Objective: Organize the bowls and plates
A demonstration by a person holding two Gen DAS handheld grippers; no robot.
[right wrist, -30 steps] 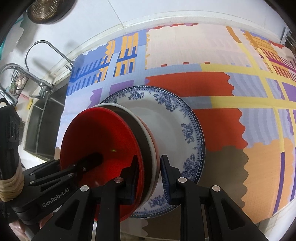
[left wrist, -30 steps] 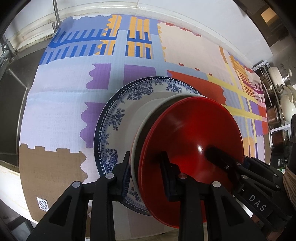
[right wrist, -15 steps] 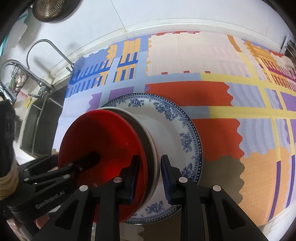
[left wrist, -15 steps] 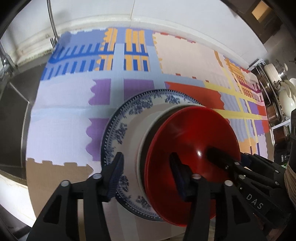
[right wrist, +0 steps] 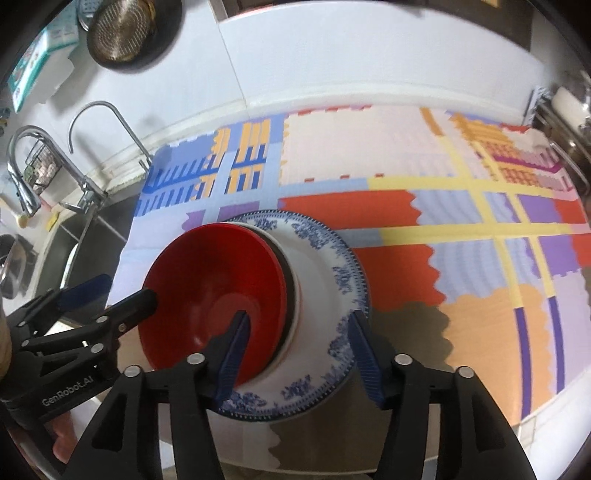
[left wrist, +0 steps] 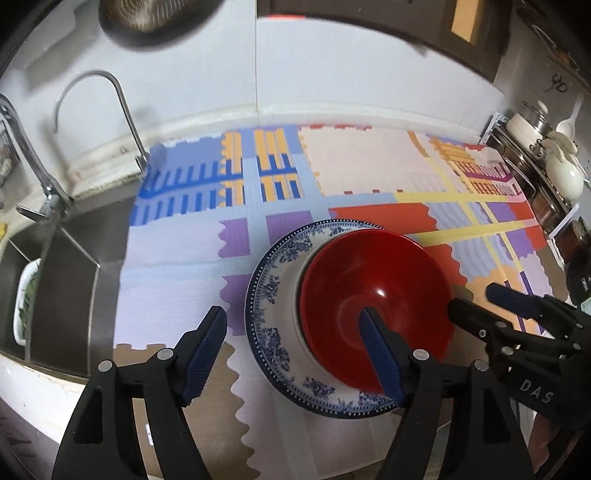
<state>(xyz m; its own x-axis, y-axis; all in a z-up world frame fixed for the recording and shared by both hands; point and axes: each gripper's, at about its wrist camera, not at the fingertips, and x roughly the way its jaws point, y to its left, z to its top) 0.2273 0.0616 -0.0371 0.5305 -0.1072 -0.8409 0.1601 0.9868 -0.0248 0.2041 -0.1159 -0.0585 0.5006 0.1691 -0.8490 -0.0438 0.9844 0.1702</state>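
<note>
A red bowl (left wrist: 373, 288) sits nested in a white bowl (left wrist: 295, 291), both stacked on a blue-patterned white plate (left wrist: 266, 295) on the colourful mat; the stack also shows in the right wrist view, with the red bowl (right wrist: 210, 288) on the plate (right wrist: 332, 266). My left gripper (left wrist: 291, 339) is open, its jaws wide, above and near the stack's left rim. My right gripper (right wrist: 299, 343) is open at the stack's right side, holding nothing. The right gripper (left wrist: 476, 302) also shows in the left wrist view, and the left gripper (right wrist: 122, 291) in the right wrist view.
A steel sink (left wrist: 62, 273) with a tap (left wrist: 92, 107) lies to the left. A rack with pots and white crockery (left wrist: 554, 166) stands at the right. A strainer (right wrist: 122, 33) hangs on the white wall. The mat (right wrist: 443, 206) spreads to the right.
Both grippers have opened and let go of the bowl rims, then drawn back and up. The red bowl now rests in the white bowl on the plate.
</note>
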